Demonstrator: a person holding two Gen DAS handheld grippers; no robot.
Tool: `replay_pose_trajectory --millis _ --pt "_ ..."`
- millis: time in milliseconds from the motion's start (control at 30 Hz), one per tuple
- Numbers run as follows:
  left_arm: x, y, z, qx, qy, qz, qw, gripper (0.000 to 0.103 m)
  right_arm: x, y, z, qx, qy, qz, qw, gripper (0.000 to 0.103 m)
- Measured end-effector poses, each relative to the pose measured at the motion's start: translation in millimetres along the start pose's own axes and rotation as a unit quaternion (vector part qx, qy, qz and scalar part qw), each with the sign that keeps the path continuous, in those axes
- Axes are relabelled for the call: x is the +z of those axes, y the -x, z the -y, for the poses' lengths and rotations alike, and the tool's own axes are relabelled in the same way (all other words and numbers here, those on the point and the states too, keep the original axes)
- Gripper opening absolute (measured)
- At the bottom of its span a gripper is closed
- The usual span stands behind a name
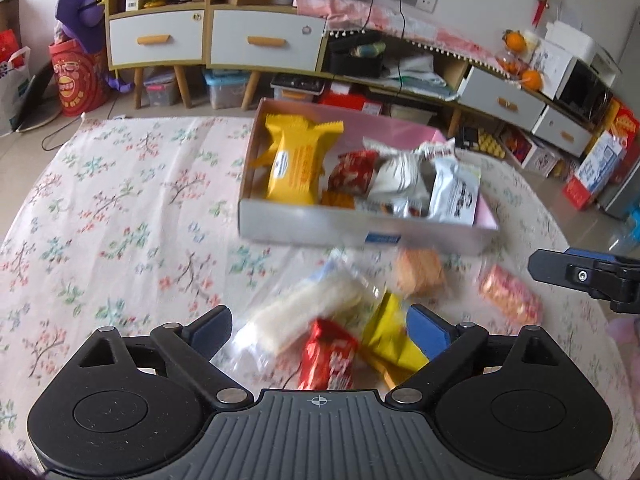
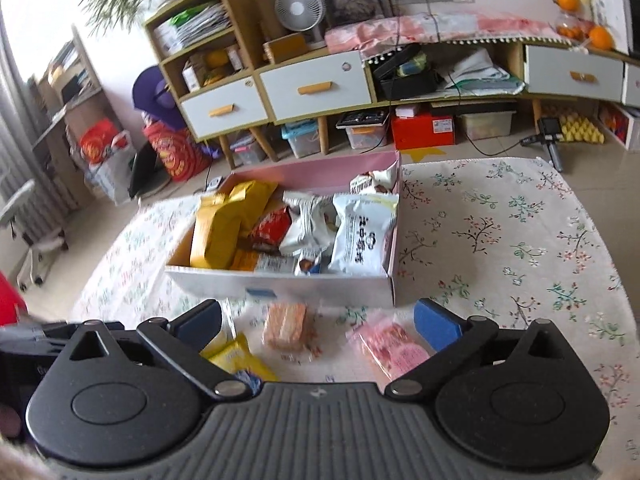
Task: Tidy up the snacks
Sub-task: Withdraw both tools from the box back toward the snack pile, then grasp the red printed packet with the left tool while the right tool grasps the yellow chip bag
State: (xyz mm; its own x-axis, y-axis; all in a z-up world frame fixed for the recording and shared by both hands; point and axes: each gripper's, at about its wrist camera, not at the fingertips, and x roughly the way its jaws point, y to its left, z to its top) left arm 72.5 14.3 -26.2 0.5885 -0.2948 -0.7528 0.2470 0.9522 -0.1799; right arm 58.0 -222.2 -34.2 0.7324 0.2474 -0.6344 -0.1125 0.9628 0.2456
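A pink-lined cardboard box point(image 1: 360, 230) point(image 2: 280, 286) on the floral tablecloth holds several snack packs: yellow, red, white. Loose snacks lie in front of it. My left gripper point(image 1: 320, 330) is open over a white cracker pack point(image 1: 304, 312), a red pack point(image 1: 328, 360) and a yellow pack point(image 1: 390, 340), gripping none. My right gripper point(image 2: 318, 326) is open above an orange wafer pack point(image 2: 286, 326) point(image 1: 420, 272) and a pink biscuit pack point(image 2: 390, 350) point(image 1: 510, 294). The yellow pack point(image 2: 236, 356) lies by its left finger. The right gripper's edge point(image 1: 588, 280) shows in the left wrist view.
The floral tablecloth point(image 1: 120, 220) point(image 2: 500, 240) covers the low table. Beyond it stand drawer cabinets point(image 1: 208, 38) point(image 2: 316, 88), storage bins, a fan point(image 2: 300, 6), red bags point(image 1: 78, 76) and an office chair point(image 2: 24, 232) on the floor.
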Motion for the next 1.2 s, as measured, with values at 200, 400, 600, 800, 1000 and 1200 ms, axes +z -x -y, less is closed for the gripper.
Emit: replay_pose_trajectory --millis 200,400,600,800,1000,1200 --pt "-14.8 7.0 -8.3 -0.006 -0.005 -0.008 0.9999 0.095 -17.4 0.0 -1.8 -0.009 0.043 -0.021 0.999 0.103" --pt "-28.0 9.0 -11.7 -0.026 -0.023 -0.015 0.9993 0.094 -42.6 -6.2 -5.5 -0.017 0.097 -0.046 0.994 0.103" --pt "-37.6 8.8 -5.0 -0.053 -0.057 -0.024 0.9967 0.082 -58.2 -4.0 -11.5 0.001 0.145 -0.044 0.988 0.103" --pt "-40.2 -0.2 1.2 -0.061 -0.070 -0.028 0.9953 0.053 -59.8 -4.0 -17.5 0.035 0.154 -0.036 0.987 0.103" --pt "-37.5 -8.7 3.0 -0.062 -0.069 -0.025 0.9954 0.040 -58.0 -8.8 -26.2 0.060 0.154 -0.033 0.986 0.101" --pt "-34.5 -16.4 2.6 -0.059 -0.063 -0.026 0.9960 0.035 -56.0 -20.3 -32.5 0.069 0.152 -0.036 0.985 0.095"
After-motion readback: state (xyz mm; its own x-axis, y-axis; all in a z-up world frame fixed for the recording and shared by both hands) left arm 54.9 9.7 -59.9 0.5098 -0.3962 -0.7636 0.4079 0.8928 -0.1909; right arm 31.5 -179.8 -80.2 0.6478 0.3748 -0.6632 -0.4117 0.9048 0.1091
